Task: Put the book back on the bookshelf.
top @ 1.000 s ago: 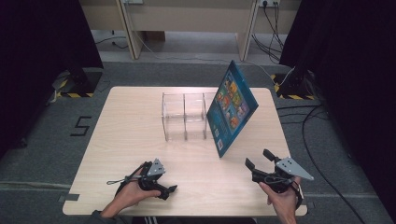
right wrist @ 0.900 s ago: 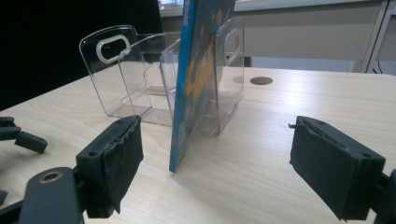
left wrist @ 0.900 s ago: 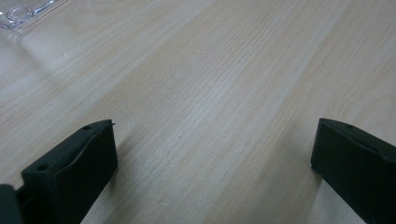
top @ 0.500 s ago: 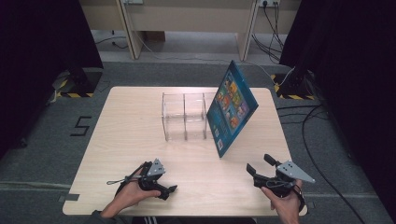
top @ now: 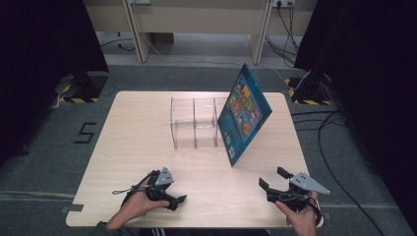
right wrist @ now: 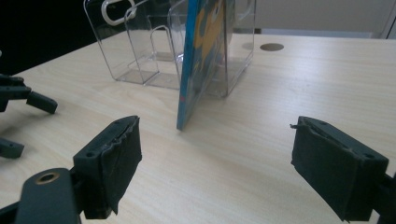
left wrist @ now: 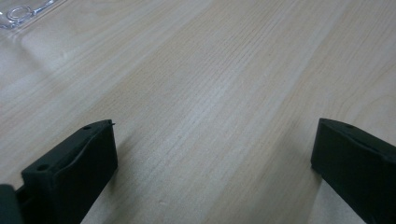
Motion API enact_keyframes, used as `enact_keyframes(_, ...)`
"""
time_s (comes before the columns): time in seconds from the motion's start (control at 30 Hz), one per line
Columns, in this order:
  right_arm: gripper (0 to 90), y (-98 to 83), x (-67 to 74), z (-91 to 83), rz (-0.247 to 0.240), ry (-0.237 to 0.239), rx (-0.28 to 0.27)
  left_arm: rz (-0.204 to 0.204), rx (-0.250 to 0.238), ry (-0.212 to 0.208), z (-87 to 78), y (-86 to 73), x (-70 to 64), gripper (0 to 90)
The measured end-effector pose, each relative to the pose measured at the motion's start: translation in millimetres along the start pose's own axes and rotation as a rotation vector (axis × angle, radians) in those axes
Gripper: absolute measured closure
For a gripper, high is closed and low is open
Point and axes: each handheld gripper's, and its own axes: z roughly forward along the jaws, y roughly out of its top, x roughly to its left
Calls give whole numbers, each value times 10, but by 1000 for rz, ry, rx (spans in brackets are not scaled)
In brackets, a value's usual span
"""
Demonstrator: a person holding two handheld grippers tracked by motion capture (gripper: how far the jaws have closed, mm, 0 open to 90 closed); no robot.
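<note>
While we rest both hands low at the near edge of the wooden surface (top: 128, 132) | left gripper (top: 173, 199) jaws spread, nothing between | right gripper (top: 273, 178) jaws spread, nothing between | blue picture book (top: 243, 114) stands tilted, leaning against the clear acrylic divider rack (top: 194, 122) mid-surface.

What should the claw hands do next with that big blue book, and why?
Probably move the right gripper forward toward the blue book. Its fingers are wide open and empty, and the book leans tilted against the clear rack, not slotted in a compartment.
</note>
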Motion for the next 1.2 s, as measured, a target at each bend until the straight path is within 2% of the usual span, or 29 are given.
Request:
enact_keyframes(0.07, 162, -14, 12, 2, -9, 1, 18, 0, 0, 0, 0, 0, 0, 0)
enact_keyframes(0.13, 162, -35, 34, 10, -39, -1, 55, 0, 0, 0, 0, 0, 0, 0)
enact_keyframes(0.23, 162, -52, 63, 14, -71, 2, 83, 0, 0, 0, 0, 0, 0, 0)
enact_keyframes(0.4, 163, -81, 98, 20, -96, 12, 120, 0, 0, 0, 0, 0, 0, 0)
enact_keyframes(0.43, 163, -97, 115, 21, -125, 4, 146, 0, 0, 0, 0, 0, 0, 0)
enact_keyframes(0.5, 163, -102, 120, 22, -129, 3, 154, 0, 0, 0, 0, 0, 0, 0)
enact_keyframes(0.87, 166, -213, 131, 72, -136, 20, 282, 0, 0, 0, -1, -1, -1, 0)
enact_keyframes(0.9, 166, -234, 132, 87, -141, 24, 307, 1, 1, -1, -1, -1, -2, 0)
enact_keyframes(1.07, 180, -270, 136, 109, -142, 32, 349, 1, -1, 0, 0, -2, -4, 0)
enact_keyframes(1.13, 183, -296, 129, 121, -143, 30, 381, 1, -1, 0, -1, -3, -4, 0)
enact_keyframes(1.17, 183, -322, 121, 134, -144, 23, 420, 2, -1, 0, -1, -3, -4, 0)
enact_keyframes(1.2, 183, -322, 121, 134, -144, 23, 420, 2, -1, 0, -1, -3, -4, 0)
